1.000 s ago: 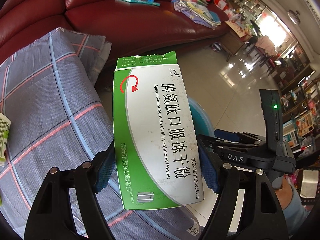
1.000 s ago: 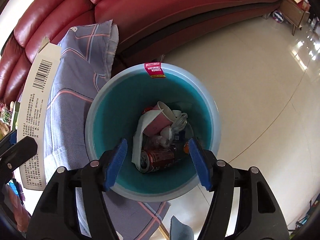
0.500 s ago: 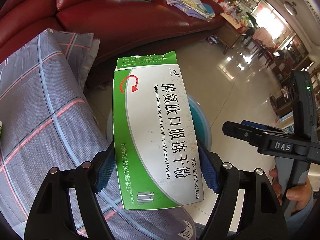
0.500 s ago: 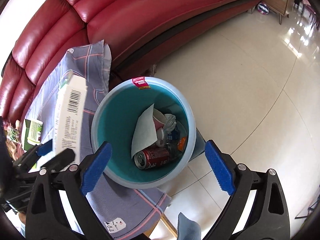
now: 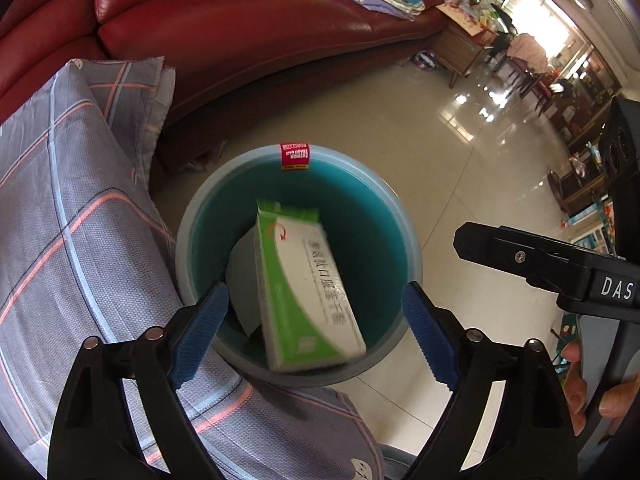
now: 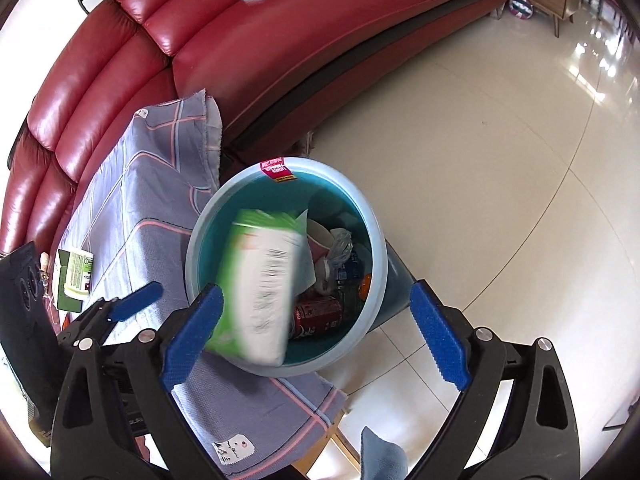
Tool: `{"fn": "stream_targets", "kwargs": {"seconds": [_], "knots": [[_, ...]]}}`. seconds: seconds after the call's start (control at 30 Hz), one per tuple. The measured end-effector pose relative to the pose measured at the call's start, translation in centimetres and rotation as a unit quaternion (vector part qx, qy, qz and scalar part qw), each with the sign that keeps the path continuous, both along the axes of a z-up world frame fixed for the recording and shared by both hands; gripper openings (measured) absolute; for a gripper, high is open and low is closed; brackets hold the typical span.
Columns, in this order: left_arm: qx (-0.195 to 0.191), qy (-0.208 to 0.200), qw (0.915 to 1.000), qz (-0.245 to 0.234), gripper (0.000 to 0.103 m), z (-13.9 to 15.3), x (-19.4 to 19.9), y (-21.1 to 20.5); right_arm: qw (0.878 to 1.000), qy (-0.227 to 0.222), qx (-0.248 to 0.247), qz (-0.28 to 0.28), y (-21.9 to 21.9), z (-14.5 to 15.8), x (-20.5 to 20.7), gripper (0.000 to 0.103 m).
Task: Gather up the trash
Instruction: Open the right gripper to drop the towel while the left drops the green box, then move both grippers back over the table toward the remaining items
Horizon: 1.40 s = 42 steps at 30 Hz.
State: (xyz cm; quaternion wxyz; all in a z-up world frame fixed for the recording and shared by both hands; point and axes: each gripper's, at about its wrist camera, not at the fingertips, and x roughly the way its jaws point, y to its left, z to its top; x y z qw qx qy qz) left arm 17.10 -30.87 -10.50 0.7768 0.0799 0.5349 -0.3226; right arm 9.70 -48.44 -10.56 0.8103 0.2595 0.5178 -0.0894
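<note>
Green-and-white box [image 5: 308,292] with black print and a red arrow, bin [image 5: 404,216] teal inside with pale blue rim and magenta label [image 5: 295,156], red can [image 6: 318,316], grey table cloth [image 5: 72,216] checked in salmon, blue and black lines, dark red sofa [image 5: 248,28], cream floor [image 6: 480,160], black claws with blue pads [image 5: 200,332].

Both your wrist cameras look steeply down from close above and share the teal bin [image 5: 404,216] [image 6: 376,240]. Your left view faces it from beside the counter [image 5: 72,240]; your right view sits slightly further back.
</note>
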Motion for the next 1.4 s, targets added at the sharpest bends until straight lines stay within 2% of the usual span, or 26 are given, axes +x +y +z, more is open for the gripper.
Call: {"fn": "stream_targets", "kwargs": {"seconds": [0.4, 0.9, 1.0, 1.4], "knots": [[-0.002, -0.002, 0.9997, 0.023, 0.091, 1.0, -0.4, 2.8, 1.0, 0.021, 0.001, 0.012, 1.3, -1.0, 0.5, 0.09], [-0.018, -0.013, 0.9984, 0.052, 0.092, 3.0, -1.2, 7.3, 0.999, 0.022, -0.02, 0.041, 5.7, 0.9, 0.9, 0.09], [-0.022, -0.018, 0.9973, 0.068, 0.099, 3.3, -1.3, 8.9, 0.998, 0.022, -0.023, 0.053, 7.4, 1.2, 1.2, 0.09], [-0.028, -0.022, 0.9889, 0.144, 0.099, 4.1, -1.8, 19.0, 0.992, 0.027, -0.026, 0.122, 16.8, 1.6, 4.1, 0.09]]}}
